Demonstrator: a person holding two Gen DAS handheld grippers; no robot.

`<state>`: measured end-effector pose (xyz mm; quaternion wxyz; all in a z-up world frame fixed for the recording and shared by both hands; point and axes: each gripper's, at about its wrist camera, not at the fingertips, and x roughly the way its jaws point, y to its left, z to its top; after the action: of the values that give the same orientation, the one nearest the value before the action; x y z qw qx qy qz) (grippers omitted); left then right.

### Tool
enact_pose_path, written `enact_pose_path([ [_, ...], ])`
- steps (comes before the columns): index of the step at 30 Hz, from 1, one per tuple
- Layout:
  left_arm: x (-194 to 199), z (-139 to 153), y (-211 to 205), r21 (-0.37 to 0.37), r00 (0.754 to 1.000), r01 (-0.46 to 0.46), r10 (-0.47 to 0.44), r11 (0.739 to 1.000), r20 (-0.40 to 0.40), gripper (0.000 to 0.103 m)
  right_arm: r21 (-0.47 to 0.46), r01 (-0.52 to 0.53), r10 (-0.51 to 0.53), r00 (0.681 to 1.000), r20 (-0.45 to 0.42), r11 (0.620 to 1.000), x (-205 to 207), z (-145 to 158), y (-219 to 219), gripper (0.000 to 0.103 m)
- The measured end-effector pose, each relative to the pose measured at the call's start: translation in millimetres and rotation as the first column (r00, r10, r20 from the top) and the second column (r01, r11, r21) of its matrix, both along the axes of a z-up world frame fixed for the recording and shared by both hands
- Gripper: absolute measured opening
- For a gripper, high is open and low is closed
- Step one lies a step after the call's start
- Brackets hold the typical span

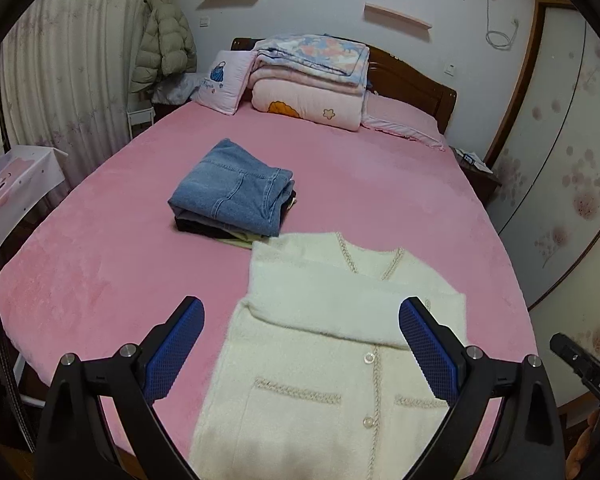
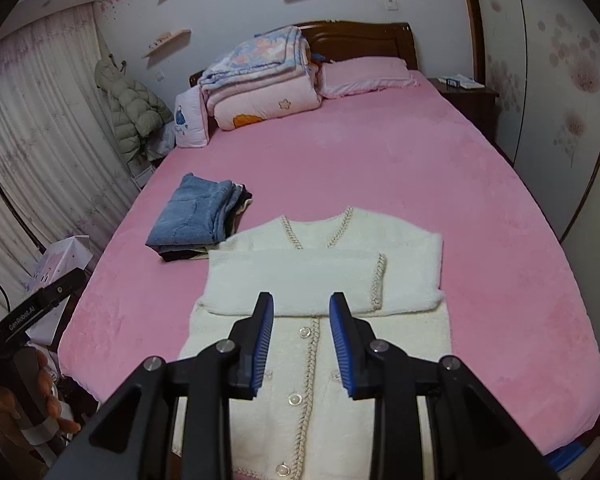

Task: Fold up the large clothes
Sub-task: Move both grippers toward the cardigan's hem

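A bed (image 1: 100, 280) covered in pink is seen across both views. Bedding (image 1: 312, 80) is stacked at its head, against the headboard (image 1: 412, 76). A cream cardigan (image 1: 300, 400) is laid flat on the near part of the bed, buttoned, with both sleeves folded across the chest. Folded jeans (image 1: 232, 192) are placed on a small pile just beyond the cardigan's upper left corner, touching or nearly touching it. The left gripper (image 1: 302, 344) is held above the cardigan with its fingers (image 1: 176, 352) spread wide and nothing gripped. The right gripper (image 2: 302, 340) is held over the button placket; its fingers (image 2: 342, 344) are parted narrowly and nothing is held between them.
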<state>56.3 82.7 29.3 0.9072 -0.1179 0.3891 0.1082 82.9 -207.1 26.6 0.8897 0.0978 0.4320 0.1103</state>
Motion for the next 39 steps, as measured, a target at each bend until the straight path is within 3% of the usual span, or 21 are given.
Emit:
enact_pose_path([
  [4,-16.1,-8.1,0.9,-0.016,0.998,0.025,-0.026,1.000,-0.063,0.097,-0.012,0.022,-0.022,0.999,0.044,1.000,-29.0,6.6,6.3,0.029],
  [11,-49.9,-20.7,0.6,-0.049,0.995,0.047,-0.051,0.998,-0.090,0.097,-0.038,0.015,-0.012,0.997,0.074,0.999,-75.2,8.1,17.2,0.029],
  [15,-66.3,-28.4,-3.5,-0.020,0.993,0.075,-0.077,0.997,-0.084,0.097,-0.047,0.030,-0.024,0.993,0.113,0.998,-97.5,0.0,18.8,0.029],
  [17,-70.8,-36.2,-4.2,-0.004,0.992,0.083,-0.083,0.997,-0.097,0.097,-0.049,0.025,-0.020,0.996,0.092,0.998,-104.2,-9.8,20.1,0.029],
  [24,-95.8,-107.2,12.9,-0.078,0.967,0.103,-0.118,0.992,-0.225,0.097,-0.192,0.040,-0.040,0.999,0.002,0.981,-125.5,-68.8,17.3,0.029],
  [31,-119.7,-183.1,35.2,-0.095,0.941,0.051,-0.080,0.994,-0.328,0.097,-0.153,0.023,-0.046,0.988,-0.147,0.988,-145.3,-133.3,-6.8,0.029],
  [39,-128.0,-259.2,66.6,-0.093,0.906,-0.021,-0.021,0.995,-0.422,0.094,-0.136,0.065,-0.103,0.949,-0.297,0.989,-156.8,-192.0,-55.4,0.029],
])
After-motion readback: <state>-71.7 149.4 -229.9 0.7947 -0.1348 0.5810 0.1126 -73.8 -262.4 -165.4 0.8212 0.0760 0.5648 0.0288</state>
